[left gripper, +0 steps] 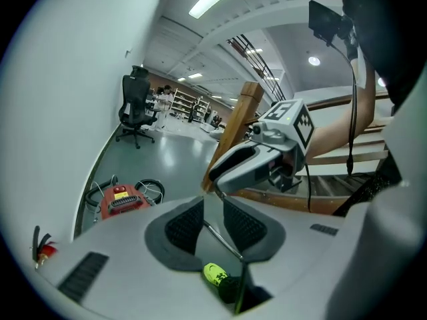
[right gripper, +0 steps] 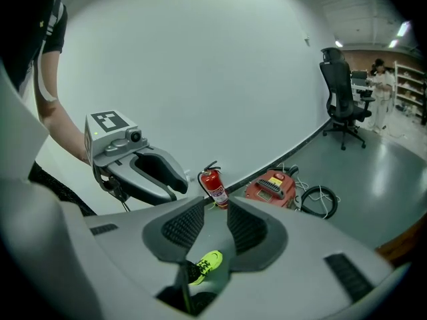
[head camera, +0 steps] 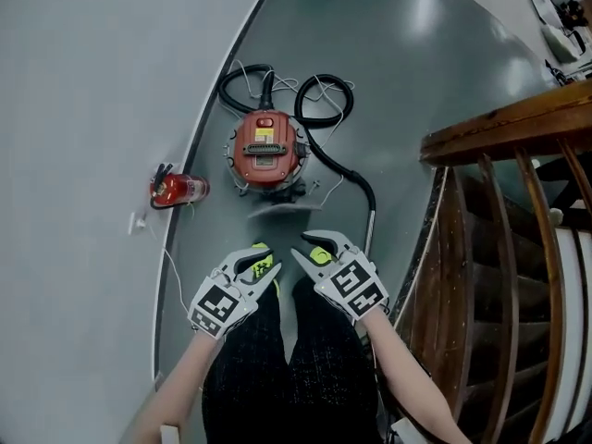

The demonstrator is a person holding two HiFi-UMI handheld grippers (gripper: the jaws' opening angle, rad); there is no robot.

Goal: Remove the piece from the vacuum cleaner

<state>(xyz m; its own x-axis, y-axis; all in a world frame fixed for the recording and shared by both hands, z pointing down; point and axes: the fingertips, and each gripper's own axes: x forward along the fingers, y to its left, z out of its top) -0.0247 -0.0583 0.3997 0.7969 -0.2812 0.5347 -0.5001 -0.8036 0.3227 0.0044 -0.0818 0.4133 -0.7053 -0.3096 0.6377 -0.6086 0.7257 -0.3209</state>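
Note:
A red vacuum cleaner (head camera: 264, 151) stands on the grey floor by the white wall, with its black hose (head camera: 333, 160) looping to a metal wand (head camera: 370, 225). A blurred grey piece (head camera: 282, 209) lies just in front of it. My left gripper (head camera: 259, 259) and right gripper (head camera: 314, 246) hang side by side above my legs, well short of the vacuum, tips angled toward each other. Both are open with nothing between the pads. The vacuum (left gripper: 120, 201) shows beyond my left gripper (left gripper: 213, 215), and the vacuum (right gripper: 270, 187) also shows past my right gripper (right gripper: 215, 222).
A red fire extinguisher (head camera: 178, 190) lies against the wall left of the vacuum. A wooden stair railing (head camera: 499, 128) runs along the right. White cables (head camera: 319, 91) trail round the vacuum. An office chair (right gripper: 343, 112) stands far off.

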